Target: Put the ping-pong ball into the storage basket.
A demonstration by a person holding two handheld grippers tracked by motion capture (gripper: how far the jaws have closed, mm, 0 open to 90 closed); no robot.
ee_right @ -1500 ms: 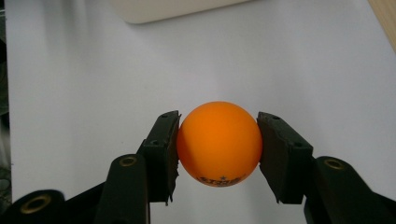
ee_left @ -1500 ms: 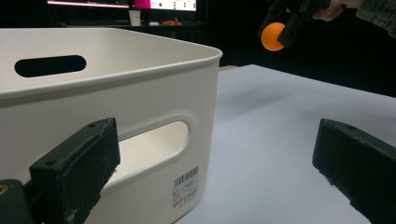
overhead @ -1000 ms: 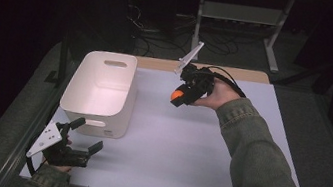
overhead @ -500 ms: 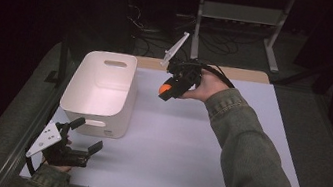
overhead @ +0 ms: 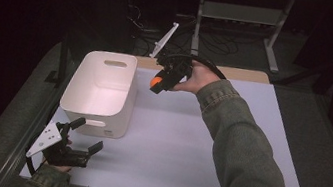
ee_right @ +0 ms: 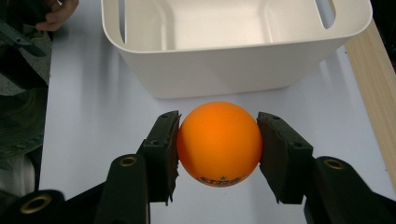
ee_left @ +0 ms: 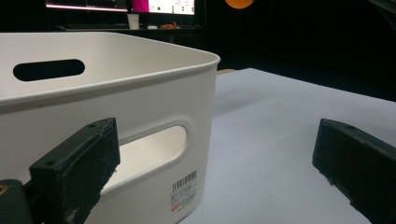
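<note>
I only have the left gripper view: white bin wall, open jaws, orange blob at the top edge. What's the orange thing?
Observer: An orange ball, clamped between the right gripper jaws.
Operator: Where is it relative to the bin?
Observer: In the high view it hangs above the table, just outside the white bin on its right, near the far end, not over the opening.
Operator: Anything in the bin?
Observer: The part of its floor that the right gripper view shows is bare.
Operator: And my left gripper?
Observer: The left gripper sits low at the table's near left corner, jaws open, beside the bin's near wall, not touching it.
</note>
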